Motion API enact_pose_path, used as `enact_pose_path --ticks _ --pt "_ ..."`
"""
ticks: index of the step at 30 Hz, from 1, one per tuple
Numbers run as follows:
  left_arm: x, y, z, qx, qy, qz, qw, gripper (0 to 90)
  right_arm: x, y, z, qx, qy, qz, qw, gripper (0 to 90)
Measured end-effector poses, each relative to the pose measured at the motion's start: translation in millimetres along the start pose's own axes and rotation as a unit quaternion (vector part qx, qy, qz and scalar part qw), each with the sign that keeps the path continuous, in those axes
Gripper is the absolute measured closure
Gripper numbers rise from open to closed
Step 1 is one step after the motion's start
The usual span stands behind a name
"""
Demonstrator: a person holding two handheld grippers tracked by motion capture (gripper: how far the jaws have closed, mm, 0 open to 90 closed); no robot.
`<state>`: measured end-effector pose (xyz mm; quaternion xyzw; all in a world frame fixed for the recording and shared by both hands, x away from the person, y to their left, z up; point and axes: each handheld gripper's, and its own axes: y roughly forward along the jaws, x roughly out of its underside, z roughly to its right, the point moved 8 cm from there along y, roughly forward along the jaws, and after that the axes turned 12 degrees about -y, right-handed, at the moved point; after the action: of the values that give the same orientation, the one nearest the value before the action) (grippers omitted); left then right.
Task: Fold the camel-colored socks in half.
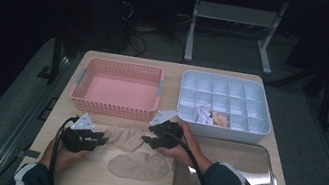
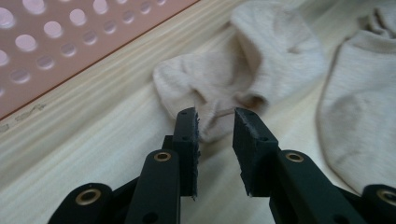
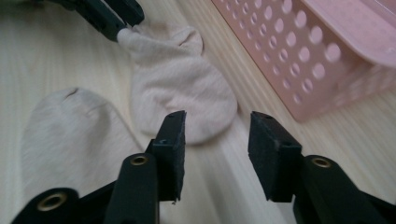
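Observation:
Two beige socks lie on the wooden table. One sock (image 1: 124,136) (image 2: 252,60) (image 3: 182,88) stretches between my grippers, just in front of the pink basket. The other sock (image 1: 139,165) (image 2: 359,107) (image 3: 70,135) lies flat, nearer the front edge. My left gripper (image 1: 99,138) (image 2: 215,122) stands open at the first sock's left end, with a fold of fabric just beyond its tips and not pinched. The right gripper (image 1: 148,138) (image 3: 215,122) is open at that sock's rounded right end, its pads apart with bare table between them. In the right gripper view the left gripper (image 3: 112,14) sits at the sock's far end.
An empty pink perforated basket (image 1: 117,88) (image 2: 56,42) (image 3: 327,51) stands behind the socks. A white divided box (image 1: 248,94) at the back right holds small rolled items in its front cells. A metal tray (image 1: 240,171) lies at the front right, under the right forearm.

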<state>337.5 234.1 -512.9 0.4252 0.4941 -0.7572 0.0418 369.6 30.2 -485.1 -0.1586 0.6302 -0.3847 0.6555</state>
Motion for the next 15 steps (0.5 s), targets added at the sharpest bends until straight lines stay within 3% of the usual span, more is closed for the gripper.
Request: enact_pose_path --ticks 2,7,10,15 --pt "-0.7 4.1 -2.5 0.003 0.001 -0.002 1.0 71.2 -3.4 9.7 2.8 0.004 -0.004 -0.009 0.9999 51.1" --pt "-0.9 12.0 -4.4 0.009 -0.003 -0.007 0.9999 71.7 0.2 30.2 11.7 0.008 0.022 -0.034 0.9991 49.7" --pt "-2.4 14.7 -1.3 0.013 -0.005 -0.003 0.9999 72.1 5.9 39.1 10.6 0.0 0.024 -0.049 0.9985 48.7" --pt "-8.4 22.2 5.8 0.014 0.01 -0.006 0.9998 72.2 12.2 43.5 9.2 -0.001 0.017 -0.065 0.9977 52.6"
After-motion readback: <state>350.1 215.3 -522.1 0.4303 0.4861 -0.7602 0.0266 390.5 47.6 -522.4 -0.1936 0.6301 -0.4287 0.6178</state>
